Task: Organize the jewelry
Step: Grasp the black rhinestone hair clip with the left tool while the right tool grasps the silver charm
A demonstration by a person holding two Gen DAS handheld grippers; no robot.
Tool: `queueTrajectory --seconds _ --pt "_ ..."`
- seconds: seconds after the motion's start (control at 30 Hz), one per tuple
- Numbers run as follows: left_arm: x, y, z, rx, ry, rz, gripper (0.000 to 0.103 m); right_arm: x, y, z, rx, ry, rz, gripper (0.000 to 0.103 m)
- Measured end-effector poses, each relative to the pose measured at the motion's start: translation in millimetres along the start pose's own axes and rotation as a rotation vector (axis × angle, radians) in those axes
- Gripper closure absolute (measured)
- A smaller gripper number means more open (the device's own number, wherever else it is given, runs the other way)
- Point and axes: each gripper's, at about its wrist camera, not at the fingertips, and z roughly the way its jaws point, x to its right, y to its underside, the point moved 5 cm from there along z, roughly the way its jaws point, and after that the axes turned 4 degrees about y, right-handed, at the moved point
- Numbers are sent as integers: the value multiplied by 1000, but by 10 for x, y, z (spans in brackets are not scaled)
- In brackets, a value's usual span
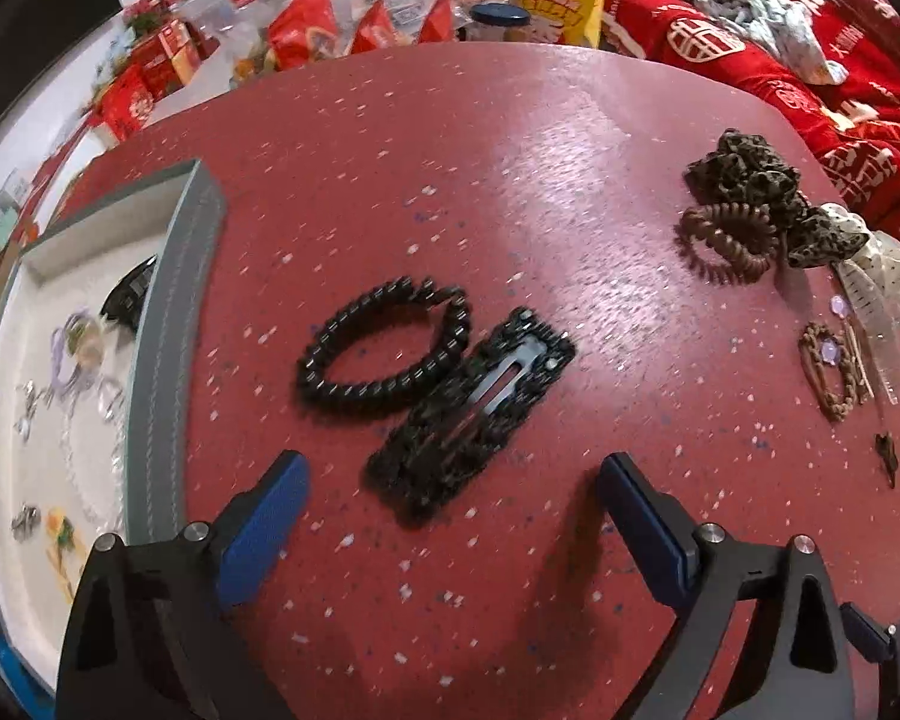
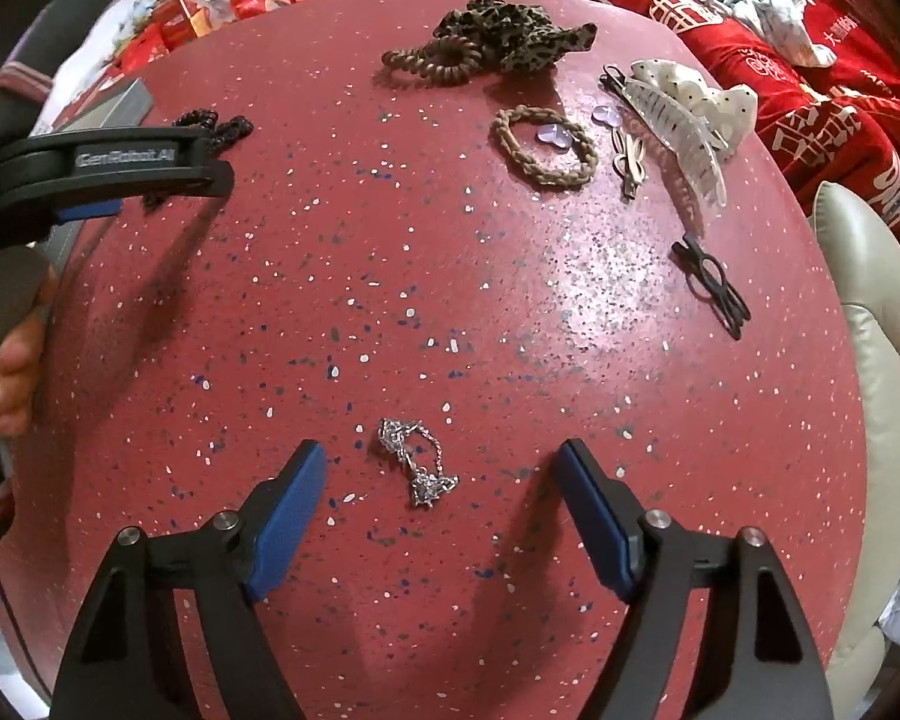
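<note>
1. The surface (image 1: 510,192) is a round, dark red top with pale and blue flecks and a glossy sheen. Its far rim meets a clutter of red packets and red printed cloth.
2. Only the left wrist view shows the tray (image 1: 174,360): a box with a grey stitched wall and a white lining, sitting at the left rim of the surface. Small pieces lie inside it, blurred, among them a clear bead strand and a dark clip.
3. Only the right wrist view shows a cream padded cushion (image 2: 870,312) past the right rim, and a hand (image 2: 6,372) gripping the other tool at the left edge.
4. The left tongs (image 1: 450,468) stand wide apart with blue pads and nothing between them touching. Just ahead lie a black beaded bracelet (image 1: 384,348) and a black snap clip (image 1: 474,414) with a grey metal tongue; the two touch each other, near the tray wall.
5. The right tongs (image 2: 441,456) also stand apart, hovering over a crumpled silver chain (image 2: 417,462) that lies between the pads but clear of both. Bare surface lies all around the chain.
6. Toward the far right lie a leopard-print scrunchie (image 2: 510,30) touching a brown coil hair tie (image 2: 432,63), a braided tan band (image 2: 546,147) with lilac hearts, and a clear spotted claw clip (image 2: 678,126).
7. A black bow-shaped clip (image 2: 714,282) lies alone near the right rim.
</note>
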Motion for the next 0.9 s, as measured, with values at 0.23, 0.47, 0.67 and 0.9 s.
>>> queueTrajectory --seconds 0.23,0.47,0.67,0.9 --pt "216 -79 -14 20 20 51 23 63 16 -22 3 -1 -4 22" --pt "333 -125 -48 25 30 65 41 35 11 -52 15 -7 -26 31" --pt "369 -164 -30 18 37 58 41 13 1 -78 13 -5 -38 34" --pt "466 -197 -48 35 36 86 67 -4 4 -139 25 -20 -53 66"
